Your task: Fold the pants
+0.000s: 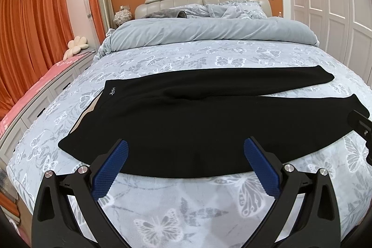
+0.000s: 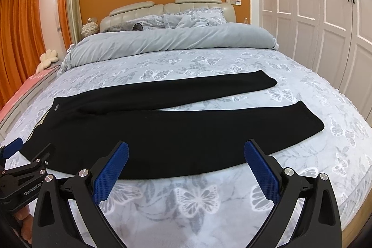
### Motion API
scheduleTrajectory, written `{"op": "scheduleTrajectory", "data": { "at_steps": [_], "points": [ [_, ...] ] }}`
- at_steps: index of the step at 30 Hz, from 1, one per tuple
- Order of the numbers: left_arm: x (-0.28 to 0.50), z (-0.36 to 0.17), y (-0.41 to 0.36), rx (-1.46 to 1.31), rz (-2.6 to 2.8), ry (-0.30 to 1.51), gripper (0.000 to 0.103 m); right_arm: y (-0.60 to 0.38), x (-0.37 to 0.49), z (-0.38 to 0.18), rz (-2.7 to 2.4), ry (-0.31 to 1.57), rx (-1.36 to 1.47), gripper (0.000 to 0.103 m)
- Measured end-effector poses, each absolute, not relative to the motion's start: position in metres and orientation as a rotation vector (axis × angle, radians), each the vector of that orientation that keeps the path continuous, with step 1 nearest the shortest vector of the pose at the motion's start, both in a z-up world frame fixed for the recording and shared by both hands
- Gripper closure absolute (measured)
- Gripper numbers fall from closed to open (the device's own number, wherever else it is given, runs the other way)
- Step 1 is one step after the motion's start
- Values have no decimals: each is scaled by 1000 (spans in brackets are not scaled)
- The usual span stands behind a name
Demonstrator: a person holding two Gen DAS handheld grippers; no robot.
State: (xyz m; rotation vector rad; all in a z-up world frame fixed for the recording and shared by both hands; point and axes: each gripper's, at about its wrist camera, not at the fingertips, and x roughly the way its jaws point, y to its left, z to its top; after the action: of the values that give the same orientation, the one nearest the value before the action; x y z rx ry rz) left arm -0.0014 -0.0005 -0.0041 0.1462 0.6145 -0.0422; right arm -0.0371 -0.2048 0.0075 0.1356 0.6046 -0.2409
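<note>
Black pants [image 1: 197, 117] lie flat across the bed, waistband to the left, both legs spread to the right in a narrow V. They also show in the right wrist view [image 2: 162, 129]. My left gripper [image 1: 186, 150] is open and empty, its blue pads just above the near edge of the pants near the waist end. My right gripper [image 2: 186, 152] is open and empty above the near edge of the near leg. The left gripper's side shows at the right wrist view's left edge [image 2: 14, 150]. Part of the right gripper shows at the left wrist view's right edge [image 1: 360, 124].
The bed [image 1: 186, 213] has a grey butterfly-print sheet. A rolled grey duvet [image 1: 209, 31] and pillows lie at the head. A pink-topped drawer bench [image 1: 34, 94] runs along the left; white wardrobes [image 2: 325, 15] stand on the right.
</note>
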Motion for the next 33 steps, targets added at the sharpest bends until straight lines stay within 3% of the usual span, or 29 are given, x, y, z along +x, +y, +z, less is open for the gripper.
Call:
{"op": "scheduleTrajectory", "data": {
  "at_steps": [17,24,33],
  "points": [
    [4,-9,-3,156,-46,628,5,-220,-27,12,-206,641,156,5],
    [17,-11,21,118,-38,664,5,-343,26,33,-279,718,208,5],
    [64,-26,37,31,-38,743,5,-512,159,-18,-409,862,335,5]
  ]
}}
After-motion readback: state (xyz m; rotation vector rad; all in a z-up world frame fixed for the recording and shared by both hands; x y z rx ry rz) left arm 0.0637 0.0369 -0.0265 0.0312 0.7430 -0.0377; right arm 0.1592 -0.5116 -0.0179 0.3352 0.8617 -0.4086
